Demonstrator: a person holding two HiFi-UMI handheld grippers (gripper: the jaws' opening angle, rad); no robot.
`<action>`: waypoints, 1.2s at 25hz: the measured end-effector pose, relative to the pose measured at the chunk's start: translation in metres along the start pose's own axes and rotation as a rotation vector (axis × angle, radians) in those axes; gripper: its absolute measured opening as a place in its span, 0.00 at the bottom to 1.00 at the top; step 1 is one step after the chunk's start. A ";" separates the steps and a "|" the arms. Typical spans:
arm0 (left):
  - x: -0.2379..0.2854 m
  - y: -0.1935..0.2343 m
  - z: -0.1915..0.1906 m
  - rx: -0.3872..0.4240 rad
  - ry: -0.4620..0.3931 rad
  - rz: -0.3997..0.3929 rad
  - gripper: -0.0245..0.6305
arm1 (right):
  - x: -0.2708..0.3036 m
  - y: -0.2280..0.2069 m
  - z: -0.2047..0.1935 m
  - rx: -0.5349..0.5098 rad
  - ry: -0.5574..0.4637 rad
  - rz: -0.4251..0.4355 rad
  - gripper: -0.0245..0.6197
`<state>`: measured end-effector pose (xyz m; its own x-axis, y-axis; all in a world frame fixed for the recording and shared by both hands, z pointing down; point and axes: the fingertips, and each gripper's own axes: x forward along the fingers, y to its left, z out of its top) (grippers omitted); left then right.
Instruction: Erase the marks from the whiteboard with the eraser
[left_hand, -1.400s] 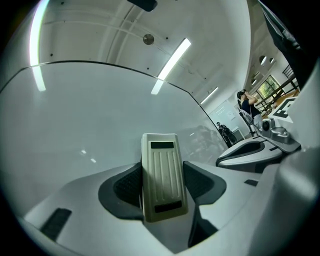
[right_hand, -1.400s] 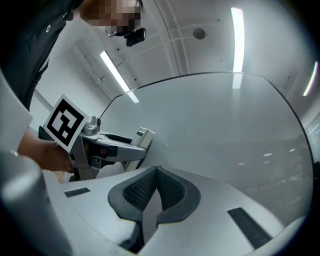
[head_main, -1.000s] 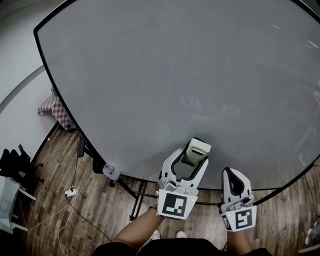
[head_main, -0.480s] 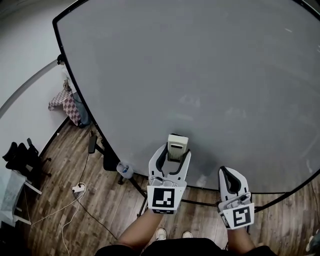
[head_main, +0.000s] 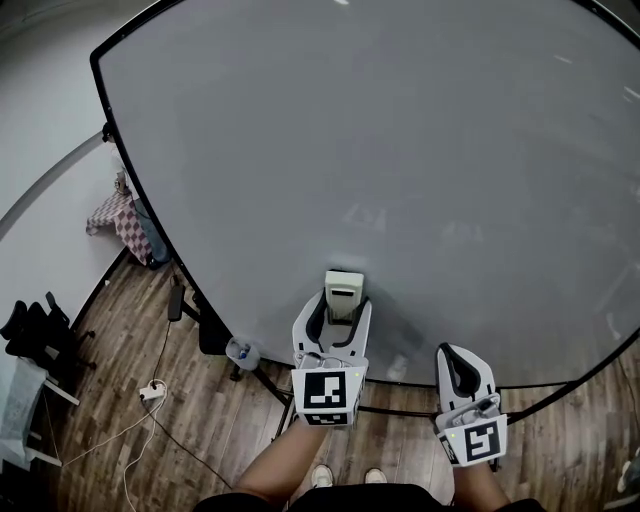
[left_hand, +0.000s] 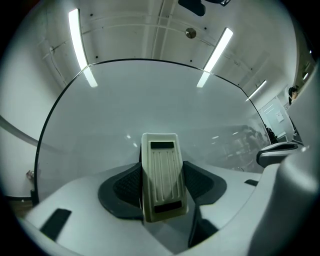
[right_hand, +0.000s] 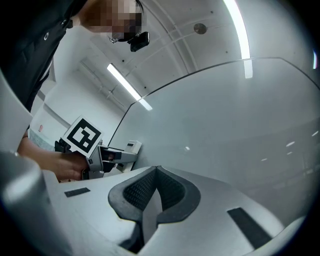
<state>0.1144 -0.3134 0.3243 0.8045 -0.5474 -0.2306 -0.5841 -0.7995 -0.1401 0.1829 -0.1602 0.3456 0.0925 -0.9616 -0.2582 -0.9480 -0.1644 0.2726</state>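
The big whiteboard (head_main: 400, 150) fills the head view; I make out only faint pale smudges (head_main: 365, 215) near its lower middle, perhaps reflections. My left gripper (head_main: 343, 300) is shut on the cream ribbed eraser (head_main: 343, 288), held upright against the board's lower part. In the left gripper view the eraser (left_hand: 161, 175) sits between the dark pads of the left gripper (left_hand: 161, 167), board (left_hand: 150, 100) behind. My right gripper (head_main: 456, 354) hangs lower right by the board's bottom edge, shut and holding nothing. The right gripper (right_hand: 156, 169) view also shows the left gripper's marker cube (right_hand: 82, 135).
The board's black stand legs (head_main: 255, 380) rest on a wooden floor (head_main: 120, 440). On the floor lie a white power strip with cable (head_main: 150, 390) and a small blue-capped container (head_main: 240, 352). A checkered cloth (head_main: 125, 218) and a black chair (head_main: 35, 325) are at the left.
The left gripper has carried the eraser leftward along the board's lower part and turned it from tilted to upright. The right gripper has hardly moved.
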 end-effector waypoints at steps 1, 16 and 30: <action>0.001 -0.001 0.000 0.003 -0.002 0.004 0.45 | -0.003 -0.003 -0.001 -0.001 0.004 -0.007 0.07; 0.016 -0.066 0.027 0.156 -0.057 -0.090 0.44 | -0.023 -0.031 0.000 -0.016 0.010 -0.063 0.07; 0.028 -0.164 0.049 0.203 -0.090 -0.230 0.44 | -0.072 -0.076 0.004 -0.030 0.040 -0.179 0.07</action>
<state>0.2275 -0.1854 0.2933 0.9105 -0.3264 -0.2538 -0.4047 -0.8293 -0.3855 0.2466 -0.0777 0.3398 0.2712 -0.9244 -0.2682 -0.9059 -0.3393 0.2534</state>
